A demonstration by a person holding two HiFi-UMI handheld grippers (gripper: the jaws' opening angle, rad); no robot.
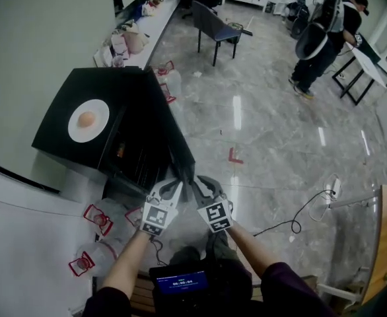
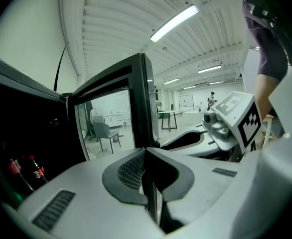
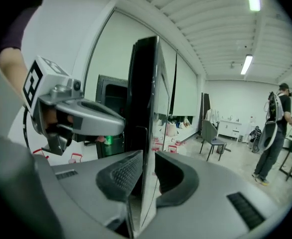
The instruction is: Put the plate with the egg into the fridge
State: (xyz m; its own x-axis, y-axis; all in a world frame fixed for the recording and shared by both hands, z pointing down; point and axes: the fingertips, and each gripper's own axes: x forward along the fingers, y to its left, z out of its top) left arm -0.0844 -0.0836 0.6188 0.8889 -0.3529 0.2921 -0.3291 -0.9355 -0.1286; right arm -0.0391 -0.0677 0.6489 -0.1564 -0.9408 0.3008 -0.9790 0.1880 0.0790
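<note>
A white plate (image 1: 74,129) with a brown egg (image 1: 86,119) lies on top of the black fridge (image 1: 68,88). The fridge's glass door (image 1: 170,134) stands open toward me. Both grippers sit at the door's free edge. My right gripper (image 1: 195,185) has the door's edge (image 3: 146,93) between its pads and presses on it (image 3: 146,169). My left gripper (image 1: 174,186) is shut, its tips (image 2: 148,156) right next to the same door edge (image 2: 145,98), with nothing seen between them. Bottles (image 2: 34,169) stand inside the dark fridge.
Clear plastic containers with red clips (image 1: 98,220) lie on the floor left of my arms. A dark chair (image 1: 216,24) and a person (image 1: 325,35) are farther off on the marble floor. A cable (image 1: 292,224) runs to the right. A cluttered counter (image 1: 140,35) lines the wall.
</note>
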